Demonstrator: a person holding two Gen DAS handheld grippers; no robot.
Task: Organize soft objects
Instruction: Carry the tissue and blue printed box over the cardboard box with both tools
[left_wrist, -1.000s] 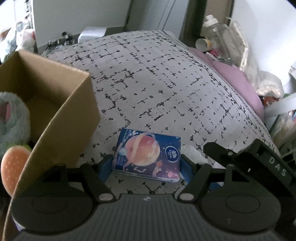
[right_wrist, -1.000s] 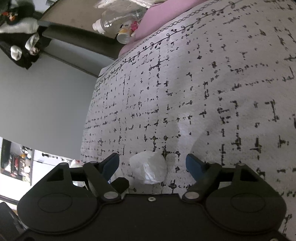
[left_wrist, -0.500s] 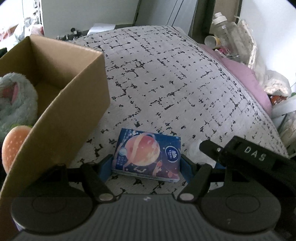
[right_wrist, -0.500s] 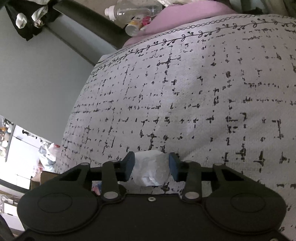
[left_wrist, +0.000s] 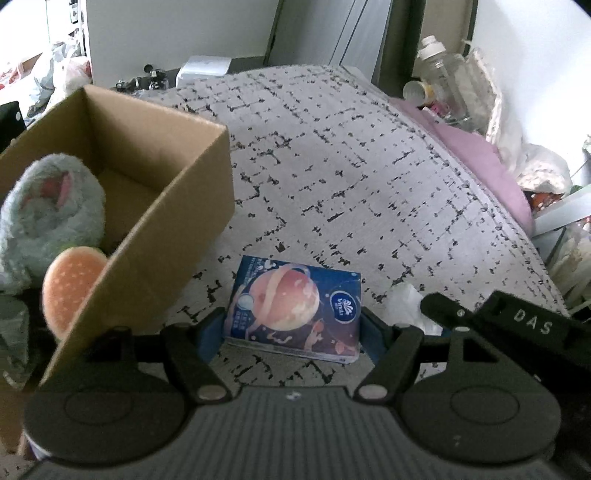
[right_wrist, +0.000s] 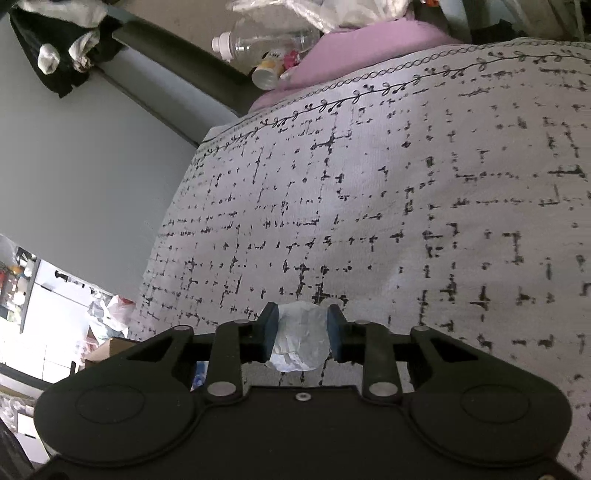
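Left gripper (left_wrist: 293, 326): its blue pads are pressed against both short sides of a tissue pack (left_wrist: 293, 312), which is grasped flat between them.
Tissue pack: a dark blue packet printed with an orange planet and a round white logo; it is seen just above the patterned bedspread (left_wrist: 332, 166), with its near edge towards the gripper body.
Right gripper (right_wrist: 301, 334): its jaws have just been closing, and a crumpled white tissue (right_wrist: 301, 339) is now clenched between the blue pads (the wad bulges out below them).
Crumpled tissue, left wrist view: the same white wad (left_wrist: 406, 308) is seen just to the right of the left gripper's right finger, beside the black body of the other gripper marked DAS.
Cardboard box (left_wrist: 177, 206): it is placed to the left of the left fingers, open at the top, with its near corner close to the tissue pack.
Box contents: a pale green plush toy (left_wrist: 48, 206) with pink ears is seen inside, and an orange burger-shaped toy (left_wrist: 70, 286) lies in front of it against the box wall.
Bedspread: grey-white with black broken grid marks; a vine border (right_wrist: 369, 92) is seen along its far edge, beyond the right fingers.
Beyond the bed: a clear plastic bottle (right_wrist: 266, 38) and a pink cloth (right_wrist: 369, 40) are seen (clutter around them is too blurred to name).
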